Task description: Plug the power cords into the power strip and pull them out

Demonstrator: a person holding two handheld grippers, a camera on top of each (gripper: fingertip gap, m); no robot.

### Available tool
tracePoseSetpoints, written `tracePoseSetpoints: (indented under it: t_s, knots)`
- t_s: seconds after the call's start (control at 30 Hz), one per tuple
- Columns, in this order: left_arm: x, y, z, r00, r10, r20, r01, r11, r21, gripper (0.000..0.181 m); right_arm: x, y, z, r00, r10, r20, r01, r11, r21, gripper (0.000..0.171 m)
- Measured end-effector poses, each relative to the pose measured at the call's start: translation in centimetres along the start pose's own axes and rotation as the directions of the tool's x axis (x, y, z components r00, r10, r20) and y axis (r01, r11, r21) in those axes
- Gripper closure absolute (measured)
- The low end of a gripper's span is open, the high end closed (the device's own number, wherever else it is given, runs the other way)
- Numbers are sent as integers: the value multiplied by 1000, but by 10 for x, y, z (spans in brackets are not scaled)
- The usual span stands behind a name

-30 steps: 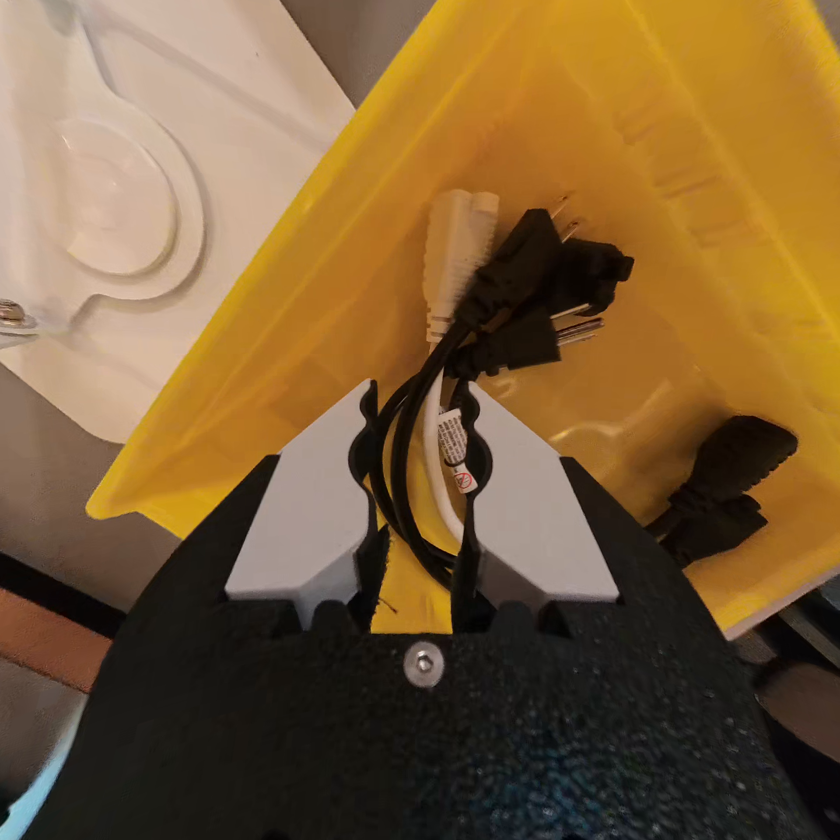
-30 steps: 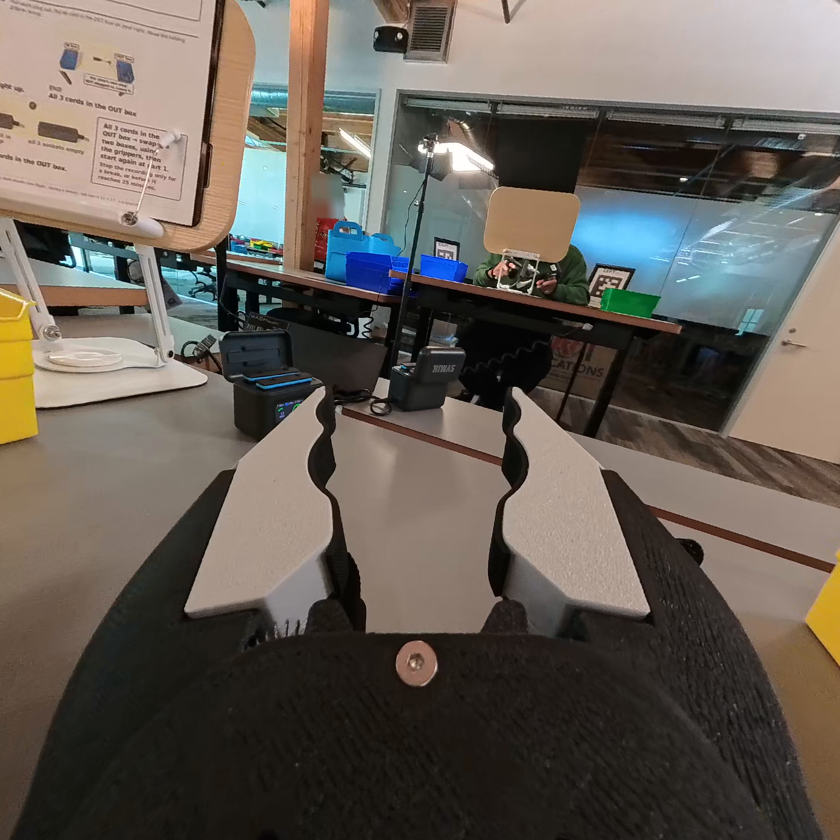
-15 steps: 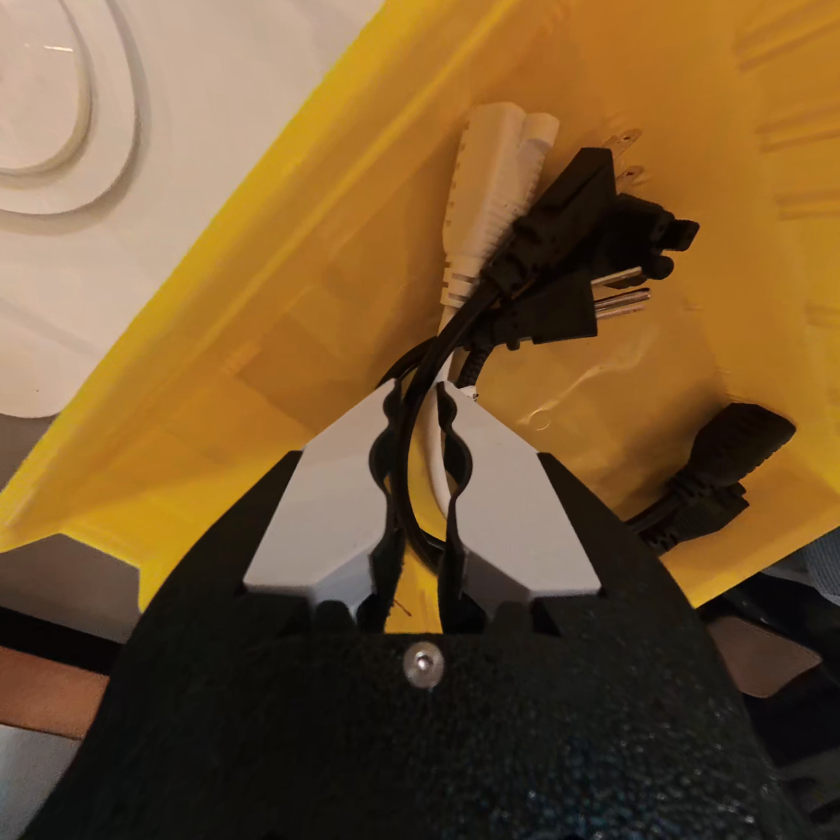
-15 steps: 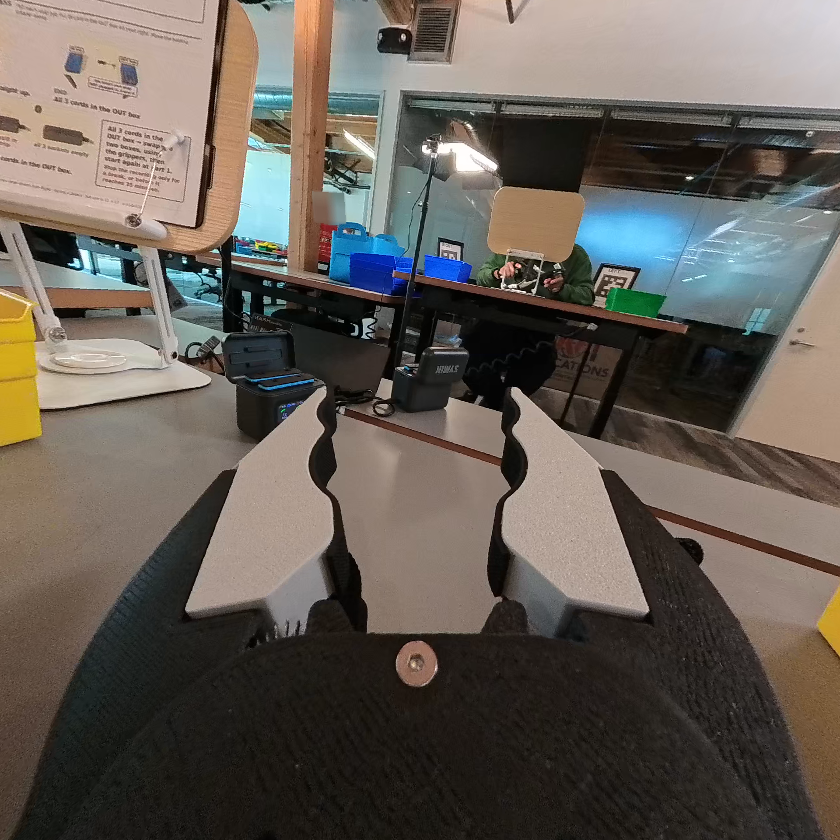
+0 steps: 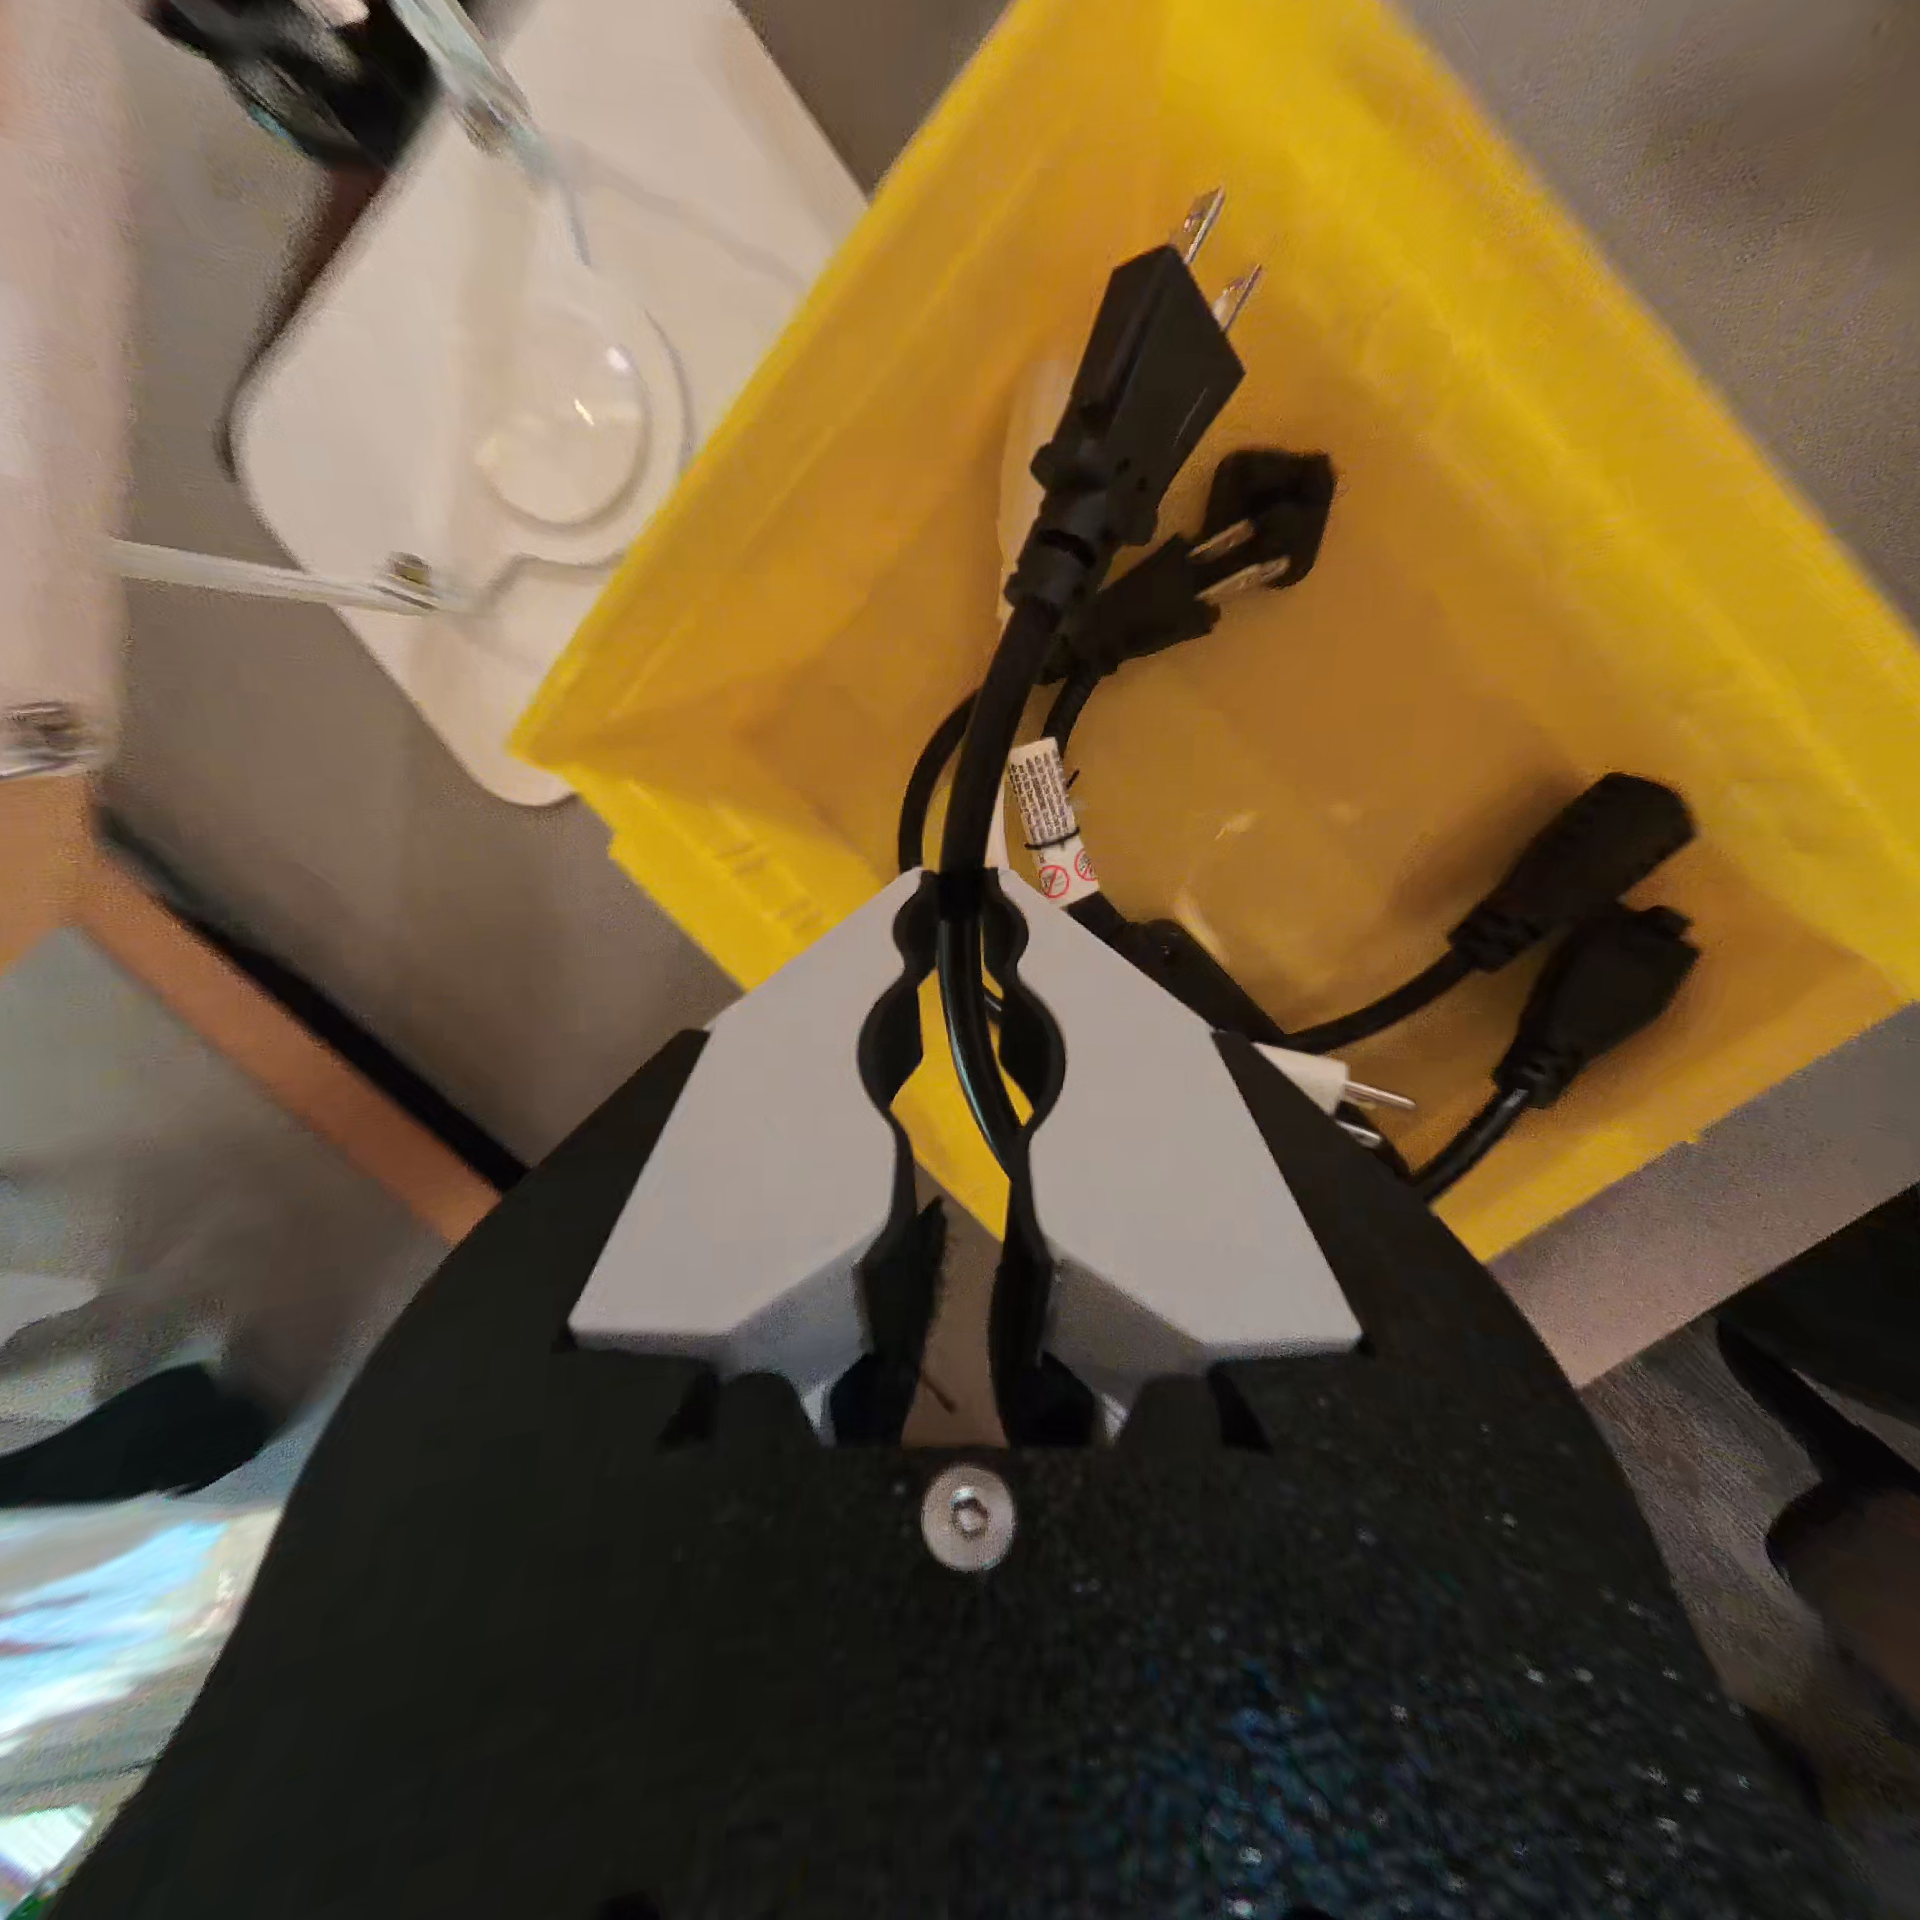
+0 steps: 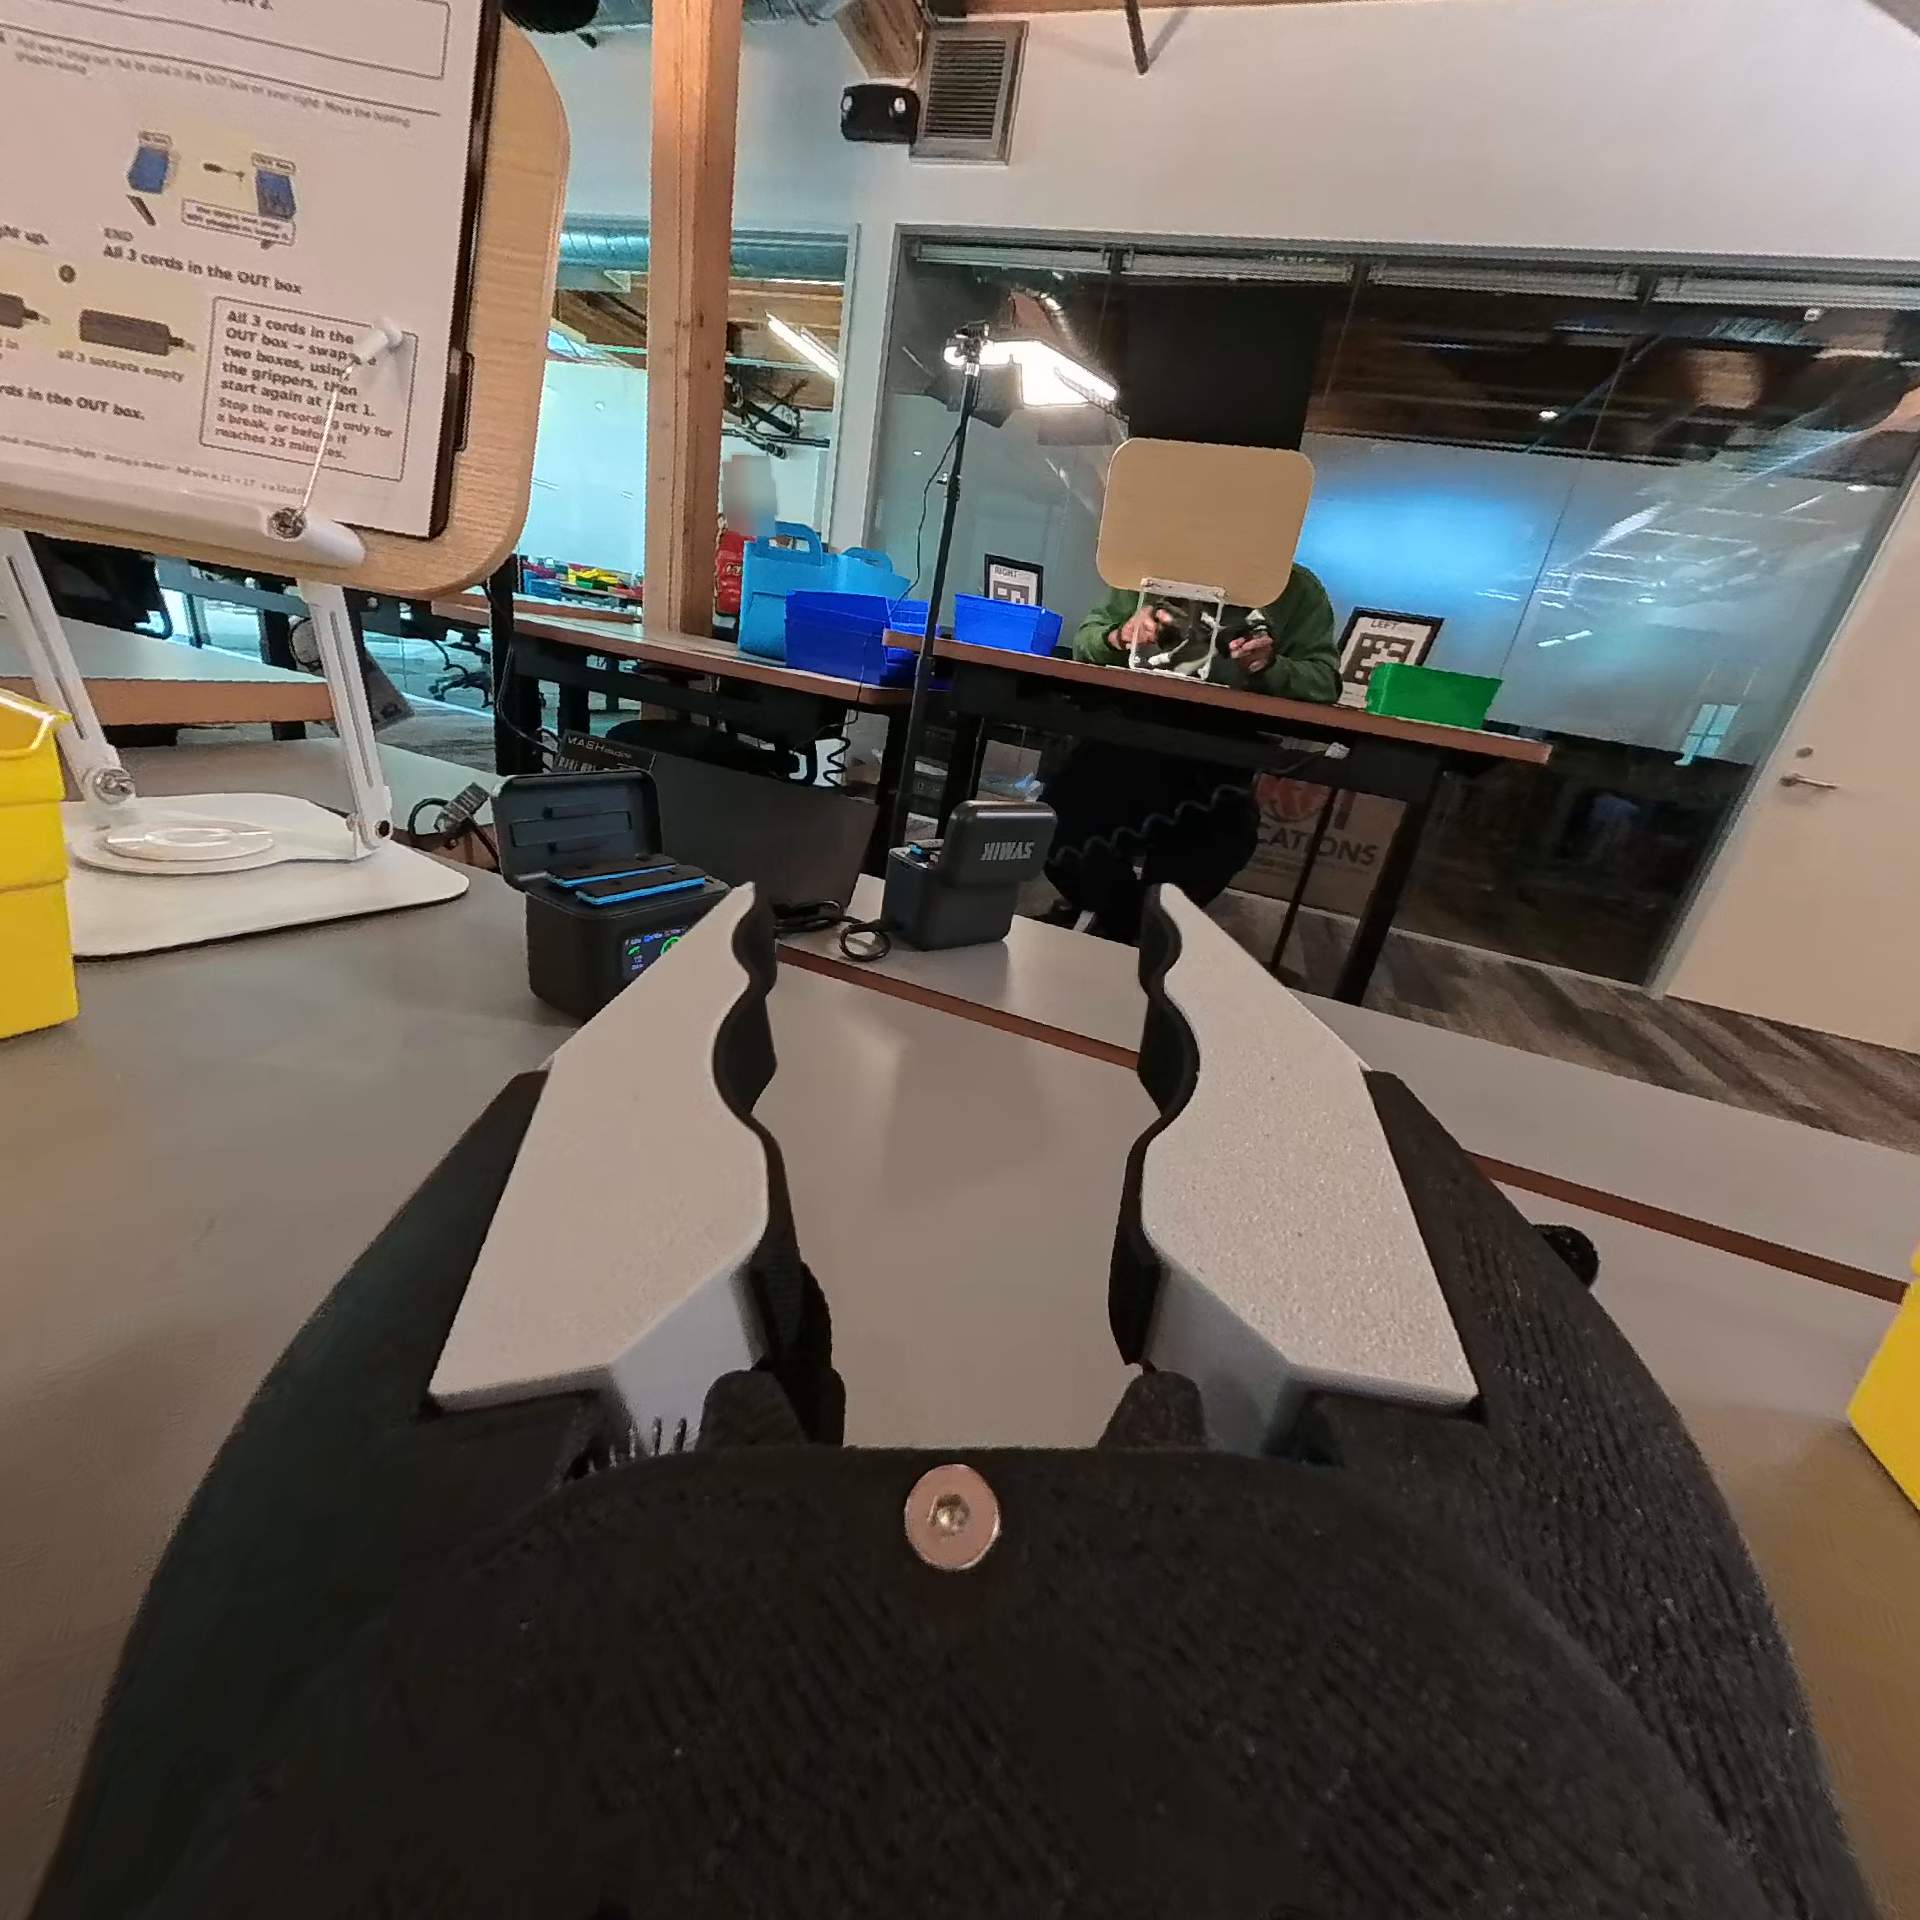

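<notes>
In the left wrist view my left gripper (image 5: 961, 896) is shut on a black power cord (image 5: 971, 821) and holds it above a yellow bin (image 5: 1538, 582). The cord's flat black plug (image 5: 1148, 374) points up and away, its two prongs showing. More black cords and plugs (image 5: 1558, 914) and a white cord with a label tag (image 5: 1049, 805) lie in the bin below. My right gripper (image 6: 956, 914) is open and empty, held over the grey table (image 6: 260, 1122). No power strip is in view.
A white stand base (image 5: 447, 416) with a document holder (image 6: 239, 270) sits beside the yellow bin (image 6: 31, 883). Two black charging cases (image 6: 613, 904) stand at the table's far edge. Another yellow bin's corner (image 6: 1891, 1392) is at the right. A person sits at a far table. The grippers' ends are close to 45 centimetres from one another.
My left gripper has closed tighter and lifted one black cord up out of the bin; the other cords and the white one stayed below. The right gripper has barely moved.
</notes>
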State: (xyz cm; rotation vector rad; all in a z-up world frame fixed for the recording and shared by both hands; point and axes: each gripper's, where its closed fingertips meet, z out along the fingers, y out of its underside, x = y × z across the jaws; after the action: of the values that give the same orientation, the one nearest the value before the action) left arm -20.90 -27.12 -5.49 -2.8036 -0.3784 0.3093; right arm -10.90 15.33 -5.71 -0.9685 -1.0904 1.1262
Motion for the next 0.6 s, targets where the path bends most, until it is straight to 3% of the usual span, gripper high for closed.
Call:
tracePoseSetpoints:
  t_s: [0.03,0.13,0.37,0.47,0.6]
  knots:
    - [1,-5,-19,999,8,34,-9,999,47,175,1,0,0,1000,3,-5,-3,1000,1,101]
    - [4,-24,-82,986,55,158,-79,986,145,175,6,0,-1,1000,20,-21,-20,1000,4,102]
    - [32,-93,-210,918,203,342,-289,930,226,175,26,-8,-7,994,53,-95,-48,998,47,103]
    - [67,-137,-230,919,290,266,-362,888,284,175,41,-15,-13,989,29,-144,-19,998,67,103]
    - [128,-185,-204,887,461,16,-447,852,273,176,70,-22,-27,972,-12,-235,32,996,81,104]
